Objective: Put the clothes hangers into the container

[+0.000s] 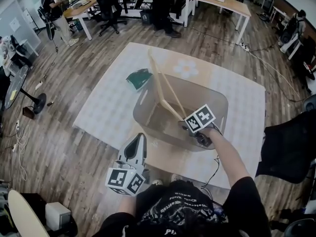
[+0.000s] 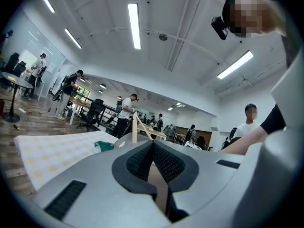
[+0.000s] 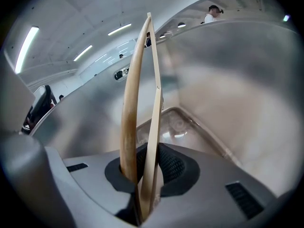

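If let go while standing this steep, could send wooden hanger (image 1: 160, 83) toppling over far-left rim of container (image 1: 221, 102) & onto mat (image 1: 98, 107), w/ top end poking well above that rim. Could also twist in the grip: clamped only at low end (long lever, curved arm & thin bar both between the pads), so liable to be levered loose by a knock on the wall. Looks like pale, smooth wood: curved shoulder arm plus thin straight bar, lower end down inside container nr its right side, upper end leaning far-left. Right gripper (image 1: 191, 127) clenched on it, reaching into container from near side. Left gripper (image 1: 141, 137) closed on nothing, just outside container's near-left corner. Green item (image 1: 139, 78) lying on mat beside far-left wall.
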